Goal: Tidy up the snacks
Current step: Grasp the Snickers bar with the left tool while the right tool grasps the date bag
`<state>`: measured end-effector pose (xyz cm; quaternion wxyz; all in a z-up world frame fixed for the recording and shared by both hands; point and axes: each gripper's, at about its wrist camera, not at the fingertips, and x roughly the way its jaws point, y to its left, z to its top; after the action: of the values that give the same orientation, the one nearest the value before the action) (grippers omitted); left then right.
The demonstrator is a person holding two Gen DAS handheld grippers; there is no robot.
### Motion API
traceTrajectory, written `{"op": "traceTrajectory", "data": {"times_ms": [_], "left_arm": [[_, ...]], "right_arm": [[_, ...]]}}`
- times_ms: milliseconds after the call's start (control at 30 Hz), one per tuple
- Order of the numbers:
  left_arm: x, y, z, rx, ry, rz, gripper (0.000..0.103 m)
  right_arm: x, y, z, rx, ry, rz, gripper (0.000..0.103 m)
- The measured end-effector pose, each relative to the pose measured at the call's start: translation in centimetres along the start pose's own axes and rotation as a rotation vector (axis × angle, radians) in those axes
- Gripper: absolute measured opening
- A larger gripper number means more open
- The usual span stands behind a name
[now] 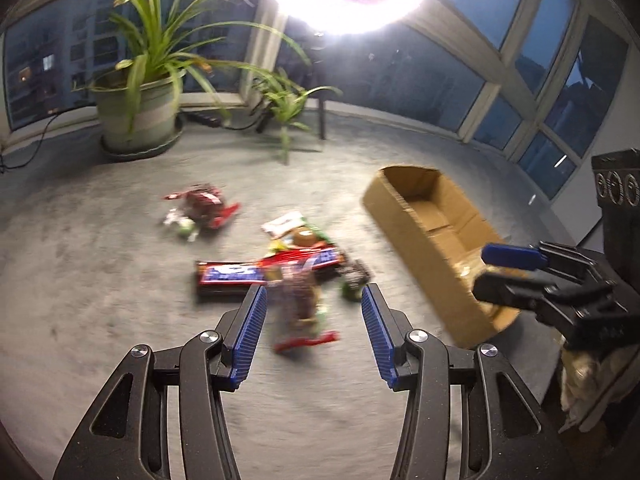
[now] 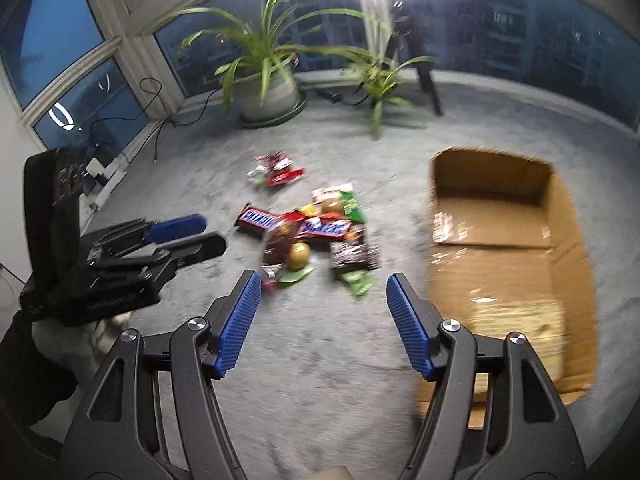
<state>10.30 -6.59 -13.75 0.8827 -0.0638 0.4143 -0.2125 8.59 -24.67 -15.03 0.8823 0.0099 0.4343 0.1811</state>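
Two grippers are hovering over the grey carpet [image 2: 320,360]. We are seeing the left gripper [image 1: 313,322] with fingers parted and a blurred snack wrapper [image 1: 303,312] lying between them, untouched by either pad. The right gripper [image 2: 323,322] is standing wide open and empty. The snack pile [image 2: 310,228] is lying mid-floor, a smaller cluster [image 2: 276,170] beyond it. The cardboard box [image 2: 560,220] is sitting open to the right, bare carpet between its near-left edge and the pile.

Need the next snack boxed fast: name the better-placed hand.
Probably left. Its open tool already frames the snack pile. The right tool, also open, sits nearer the box, with bare carpet between its fingers.
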Motion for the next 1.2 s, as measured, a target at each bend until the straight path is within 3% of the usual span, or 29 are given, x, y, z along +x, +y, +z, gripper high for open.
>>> {"op": "traceTrajectory", "data": {"times_ms": [200,633,700,900,1200], "left_arm": [[2.1,4.0,1.2,0.005,0.051,0.026,0.047],[8.3,6.4,4.8,0.031,0.182,-0.096,0.047],[9.0,6.6,5.0,0.031,0.196,-0.084,0.047],[10.0,7.4,4.4,0.022,0.270,-0.114,0.047],[8.1,7.3,1.9,0.023,0.293,-0.117,0.047]], "right_arm": [[3.3,0.7,0.0,0.060,0.038,0.033,0.068],[6.4,1.9,0.4,0.078,0.072,0.077,0.068],[6.5,1.7,0.4,0.084,0.075,0.079,0.068],[6.8,1.0,0.2,0.102,0.084,0.083,0.068],[7.6,1.0,0.2,0.094,0.096,0.081,0.068]]}}
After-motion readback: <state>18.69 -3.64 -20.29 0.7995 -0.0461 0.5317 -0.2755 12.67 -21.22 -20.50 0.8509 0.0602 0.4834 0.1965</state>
